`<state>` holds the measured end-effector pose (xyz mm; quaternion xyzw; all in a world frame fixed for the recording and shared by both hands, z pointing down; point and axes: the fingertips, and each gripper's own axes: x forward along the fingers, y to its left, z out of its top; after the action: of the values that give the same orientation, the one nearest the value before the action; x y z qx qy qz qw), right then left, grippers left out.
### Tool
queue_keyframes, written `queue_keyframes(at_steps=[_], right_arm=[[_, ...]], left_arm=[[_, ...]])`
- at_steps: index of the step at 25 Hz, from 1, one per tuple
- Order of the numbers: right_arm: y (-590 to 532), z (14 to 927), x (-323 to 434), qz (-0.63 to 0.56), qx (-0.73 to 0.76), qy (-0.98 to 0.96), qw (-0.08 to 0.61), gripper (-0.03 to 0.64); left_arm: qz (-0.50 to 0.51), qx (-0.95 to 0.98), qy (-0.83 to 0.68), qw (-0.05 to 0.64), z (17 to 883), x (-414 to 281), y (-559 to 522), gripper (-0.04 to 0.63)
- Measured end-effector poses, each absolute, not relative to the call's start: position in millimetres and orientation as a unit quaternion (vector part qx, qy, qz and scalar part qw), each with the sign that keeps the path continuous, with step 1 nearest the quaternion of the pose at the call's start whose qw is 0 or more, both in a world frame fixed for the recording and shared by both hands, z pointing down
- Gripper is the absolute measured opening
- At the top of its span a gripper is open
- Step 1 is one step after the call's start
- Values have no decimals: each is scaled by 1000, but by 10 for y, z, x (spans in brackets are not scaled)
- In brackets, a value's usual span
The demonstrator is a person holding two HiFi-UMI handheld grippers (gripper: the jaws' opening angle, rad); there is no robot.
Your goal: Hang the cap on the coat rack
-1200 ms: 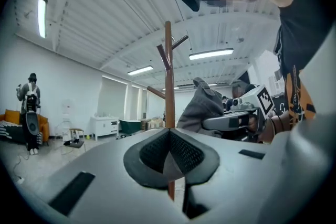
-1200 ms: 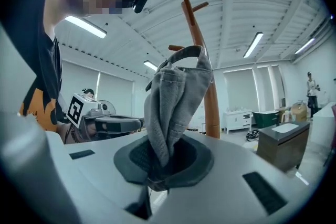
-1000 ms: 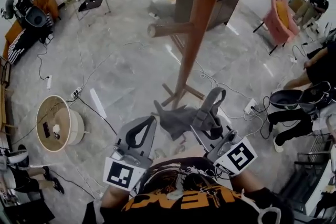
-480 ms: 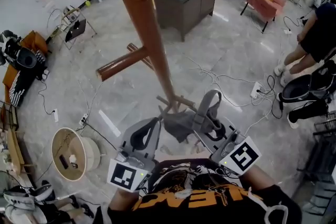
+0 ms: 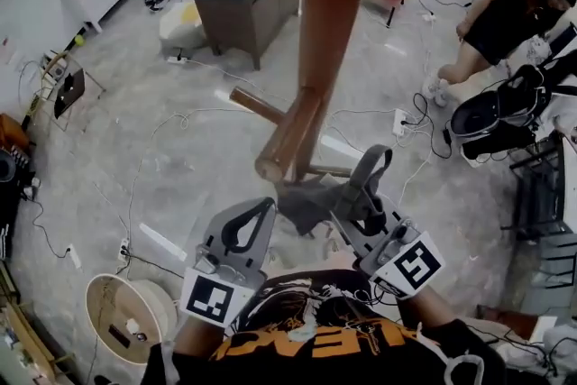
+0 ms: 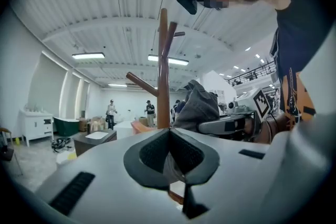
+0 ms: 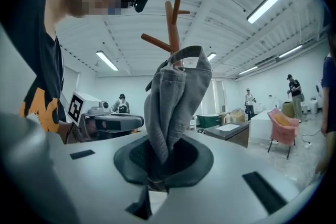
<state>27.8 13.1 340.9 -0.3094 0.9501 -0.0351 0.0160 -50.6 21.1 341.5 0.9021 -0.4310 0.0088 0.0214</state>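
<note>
Nearest you, your left gripper (image 5: pixel 255 214) has its jaws pressed together with nothing between them. Beside it, your right gripper (image 7: pixel 157 165) has its jaws clamped on the grey cap (image 7: pixel 173 97), pinching a bunched fold of the cloth. The rest of the cap stands up from the jaws, with its strap arching over the top. In the head view the cap hangs between the two grippers, to the left of the right one, above the floor (image 5: pixel 180 149) and not on any peg.

Just past the cap stands the rack (image 5: pixel 329 13). Its brown pole rises up the middle of the head view, and one peg (image 5: pixel 287 144) slants down towards you, its round end just above the cap in the picture. How far the cap is from it, you cannot tell. In the right gripper view the cap covers the lower pole, and only the forked top shows above the cloth.

Farther out, cables (image 5: pixel 379 117) trail over the floor round the rack's foot. A round tub (image 5: pixel 162 311) sits at the floor's near-left corner. A grey cabinet (image 5: pixel 239 9) stands behind the rack, a pink chair (image 7: pixel 281 126) is off to the right, and a person (image 5: pixel 491 27) sits at the far right.
</note>
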Motion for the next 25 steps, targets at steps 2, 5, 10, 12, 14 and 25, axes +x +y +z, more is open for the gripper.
queue_keyframes(at_steps=[2,5,10,12,14,25], right_arm=[[120,3380,238,-35,-329,943,18,40],[106,3358,257,-32,-351,936,16,40],[185,3334,360,-27,-364,931,17,40],[265,3334,441,-25,-366,930,20,40],[343,3352,489,-25,-367,930,24,40],[366,3455,-86,-29,-464,885,23,40]], left_arm=[[6,910,-413,25,3409,-543,149,23],[2,919,-393,19,3359,-530,68,24],[-5,924,-381,30,3301,-424,83,23],[-9,926,-377,32,3264,-343,181,23],[-4,924,-381,27,3261,-315,272,24],[-2,958,-288,19,3364,-912,166,23]])
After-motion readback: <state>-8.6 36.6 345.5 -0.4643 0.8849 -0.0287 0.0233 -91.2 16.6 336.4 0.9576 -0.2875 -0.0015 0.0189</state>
